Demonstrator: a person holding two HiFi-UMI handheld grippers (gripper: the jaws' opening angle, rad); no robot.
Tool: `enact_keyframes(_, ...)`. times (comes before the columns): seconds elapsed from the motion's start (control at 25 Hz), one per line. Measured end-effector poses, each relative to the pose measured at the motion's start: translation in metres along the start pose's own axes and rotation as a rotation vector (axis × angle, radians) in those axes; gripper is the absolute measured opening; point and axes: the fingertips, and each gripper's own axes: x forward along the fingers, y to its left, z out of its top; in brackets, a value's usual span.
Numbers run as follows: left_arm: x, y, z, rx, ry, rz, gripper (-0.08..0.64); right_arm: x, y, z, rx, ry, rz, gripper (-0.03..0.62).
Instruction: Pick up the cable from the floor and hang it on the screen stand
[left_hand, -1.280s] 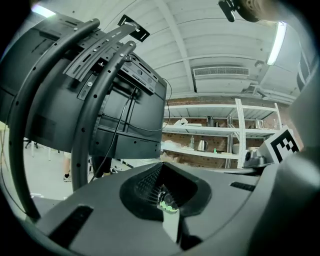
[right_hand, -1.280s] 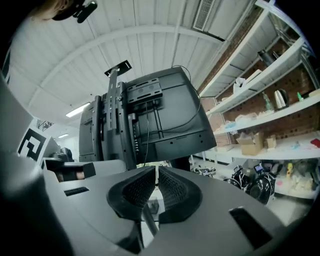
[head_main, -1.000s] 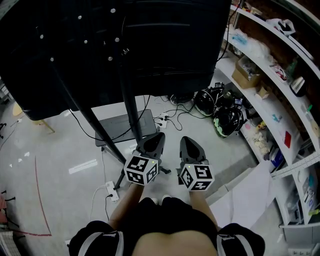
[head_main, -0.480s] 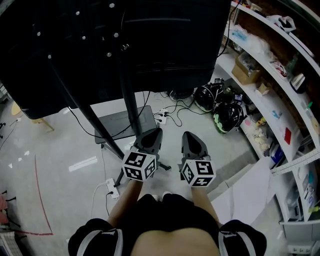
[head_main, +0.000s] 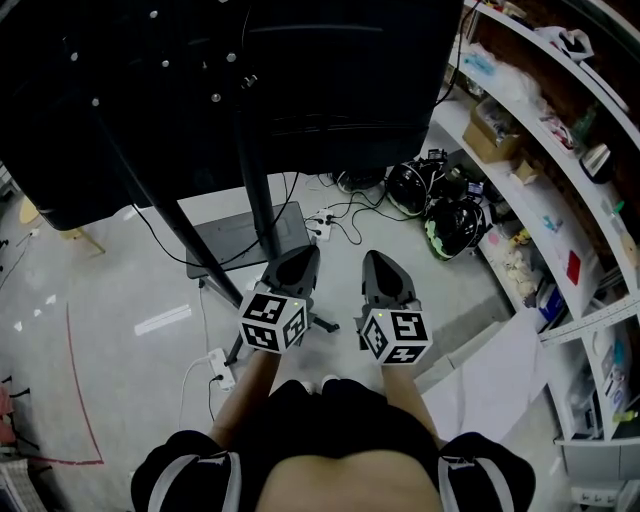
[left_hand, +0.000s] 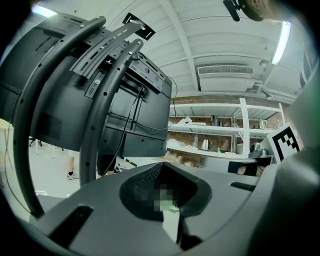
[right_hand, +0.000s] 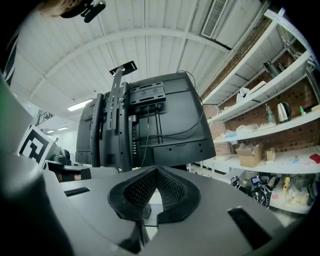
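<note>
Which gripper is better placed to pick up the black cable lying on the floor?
Probably right: the right gripper is nearer the black cable on the floor; the left gripper hangs over the stand base. Both are shut and empty.

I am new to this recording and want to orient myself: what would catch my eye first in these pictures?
The large black screen on its stand fills the top of the head view. Below it, at the centre, the left gripper and the right gripper sit side by side, both shut and empty. Cluttered shelves line the right edge, with what look like helmets and tangled cables on the floor beside them.
</note>
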Motion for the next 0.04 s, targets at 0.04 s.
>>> enact_keyframes(0.04,0.0002,0.0012,0.0011,0.0,-0.002,0.001,0.006,0.0012,0.001,0.0013,0.001,-0.004,0.004,0.023)
